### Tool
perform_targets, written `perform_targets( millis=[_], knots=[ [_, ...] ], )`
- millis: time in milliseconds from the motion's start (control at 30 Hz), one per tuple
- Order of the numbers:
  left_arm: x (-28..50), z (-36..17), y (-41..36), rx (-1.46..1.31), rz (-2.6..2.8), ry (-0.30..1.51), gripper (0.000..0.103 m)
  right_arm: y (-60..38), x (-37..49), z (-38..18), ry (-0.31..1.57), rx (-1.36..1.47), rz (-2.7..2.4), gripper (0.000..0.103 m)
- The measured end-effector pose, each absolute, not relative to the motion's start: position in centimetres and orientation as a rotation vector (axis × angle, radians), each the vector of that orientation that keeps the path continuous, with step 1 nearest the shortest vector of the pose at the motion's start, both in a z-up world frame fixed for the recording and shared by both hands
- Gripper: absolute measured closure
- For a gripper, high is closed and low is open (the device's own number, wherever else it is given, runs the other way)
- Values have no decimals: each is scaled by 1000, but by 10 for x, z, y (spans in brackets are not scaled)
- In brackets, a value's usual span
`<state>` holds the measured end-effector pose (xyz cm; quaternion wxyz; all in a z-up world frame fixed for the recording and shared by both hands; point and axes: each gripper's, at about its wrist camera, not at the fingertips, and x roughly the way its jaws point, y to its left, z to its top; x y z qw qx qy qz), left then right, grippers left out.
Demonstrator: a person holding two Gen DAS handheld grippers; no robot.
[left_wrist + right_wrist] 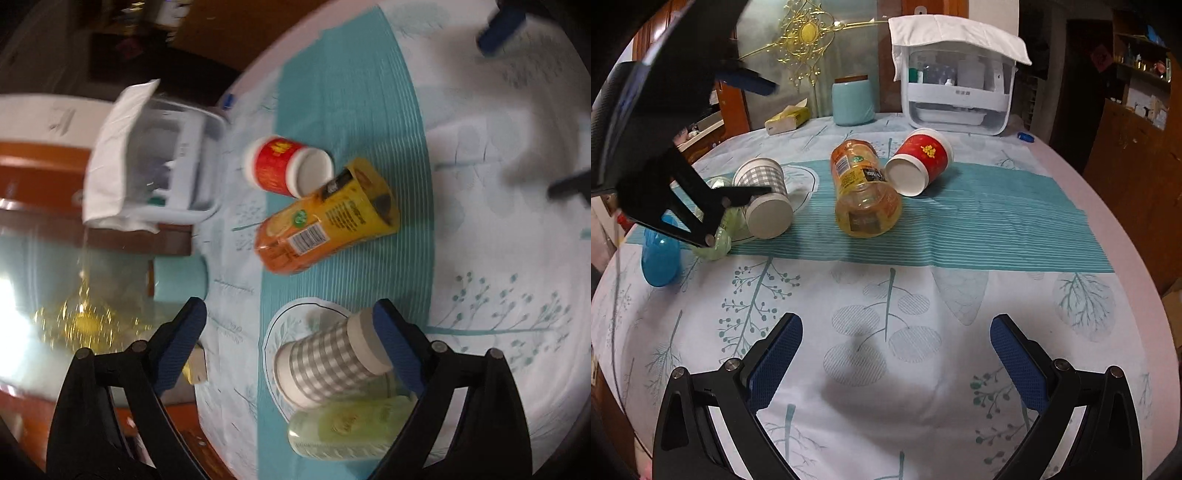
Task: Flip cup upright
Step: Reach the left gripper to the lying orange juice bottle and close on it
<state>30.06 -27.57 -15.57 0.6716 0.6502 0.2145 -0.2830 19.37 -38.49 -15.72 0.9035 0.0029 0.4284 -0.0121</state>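
Observation:
A grey-and-white checked paper cup [328, 363] lies on its side on the teal runner; it also shows in the right wrist view [764, 195]. My left gripper [290, 315] is open, rolled sideways, with its jaws on either side of the cup; one blue pad [395, 350] touches the cup's base end. A red paper cup [286, 170] [921, 164] lies on its side farther off. My right gripper [895, 334] is open and empty above the bare tablecloth near the front.
A yellow plastic jar [862, 188] lies on its side between the two cups. A pale green bottle [347, 424] lies against the checked cup. A blue cup [659, 262], a teal canister [851, 98], a tissue pack [788, 118] and a white box [956, 88] stand around the table [1126, 258].

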Motion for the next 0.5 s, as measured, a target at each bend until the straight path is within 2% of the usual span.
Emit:
perform_targets(
  millis=[33, 67, 500],
  knots=[
    [307, -161, -279, 1477, -648, 487, 20, -385, 194, -158, 885, 13, -22, 0],
    [316, -165, -284, 1481, -658, 486, 21, -386, 194, -159, 886, 21, -17, 0],
    [358, -215, -315, 1584, -839, 427, 21, -389, 200, -176, 915, 98, 38, 0]
  ],
)
